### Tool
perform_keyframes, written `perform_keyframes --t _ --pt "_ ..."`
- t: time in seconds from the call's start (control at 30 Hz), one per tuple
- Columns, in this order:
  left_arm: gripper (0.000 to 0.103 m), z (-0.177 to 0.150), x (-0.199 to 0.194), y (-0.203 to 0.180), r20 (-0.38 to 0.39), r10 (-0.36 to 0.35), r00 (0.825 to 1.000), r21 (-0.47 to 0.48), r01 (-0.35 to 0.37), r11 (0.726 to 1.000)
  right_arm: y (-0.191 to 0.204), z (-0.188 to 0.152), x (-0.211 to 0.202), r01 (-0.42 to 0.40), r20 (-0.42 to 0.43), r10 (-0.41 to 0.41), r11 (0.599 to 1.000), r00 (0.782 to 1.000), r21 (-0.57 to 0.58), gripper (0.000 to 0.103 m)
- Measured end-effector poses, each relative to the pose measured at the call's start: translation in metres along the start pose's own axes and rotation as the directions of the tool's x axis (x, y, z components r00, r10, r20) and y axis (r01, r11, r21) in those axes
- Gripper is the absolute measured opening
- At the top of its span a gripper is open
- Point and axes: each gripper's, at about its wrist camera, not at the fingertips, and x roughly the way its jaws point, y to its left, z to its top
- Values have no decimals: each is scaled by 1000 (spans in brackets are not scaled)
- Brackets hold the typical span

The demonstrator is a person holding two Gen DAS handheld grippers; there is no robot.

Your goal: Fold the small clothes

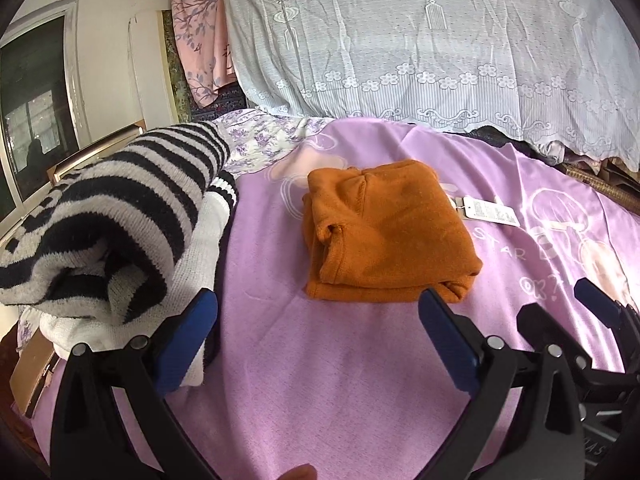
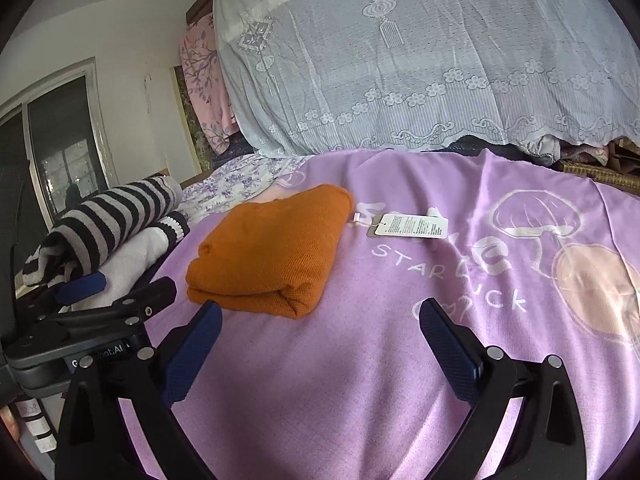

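Note:
A folded orange garment lies on the purple sheet, with a white paper tag beside its right side. It also shows in the right wrist view, with the tag to its right. My left gripper is open and empty, just short of the garment's near edge. My right gripper is open and empty, near the garment's near right corner. Each gripper shows in the other's view, the right one and the left one.
A stack of folded clothes, a black-and-white striped knit on a white knit, sits at the left of the bed. A lace-covered pile stands behind. A window is at far left.

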Motion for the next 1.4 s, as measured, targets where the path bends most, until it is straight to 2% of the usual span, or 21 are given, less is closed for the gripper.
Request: perform_keyframes --t 0.2,0.47,0.63,0.77,0.83,0.9,1.0,1.07,1.17,1.23,1.3,1.4 --pt "98 0 2 1 -8 -4 1000 -1 4 1000 -3 1 5 -13 -14 13 1000 1000 22 99" --pt "98 1 8 6 -34 -2 999 -19 1 1000 3 2 6 -33 -18 33 999 999 -12 99" --pt "98 4 27 13 -90 -42 995 -65 36 997 -15 23 17 2 25 -3 998 1000 67 99" --pt "98 15 42 -5 -76 -50 996 -19 49 999 -18 38 56 23 -58 -17 995 998 97 99" --pt "98 22 53 -9 -77 -10 997 -9 10 1000 -16 43 75 44 -85 -37 995 996 87 99" --pt "98 24 72 -8 -123 32 992 -10 -34 999 -15 42 93 43 -133 -32 996 991 75 99" --pt "99 20 91 -14 -159 144 977 52 -137 989 -29 27 120 33 -277 4 991 961 131 100" --pt "99 17 94 -24 -157 167 973 109 -151 982 -37 21 127 9 -323 46 986 945 166 100" --pt "99 17 93 -24 -161 155 975 114 -138 984 -33 21 124 21 -317 19 992 948 121 100" --pt "99 20 87 -21 -150 119 982 90 -106 990 -36 22 118 11 -302 33 990 953 144 100" --pt "99 27 79 -18 -116 46 992 46 -41 998 -43 32 109 -3 -249 49 983 967 182 99" --pt "99 41 87 -20 -98 17 995 20 -16 1000 -42 53 106 13 -190 23 982 981 187 99"
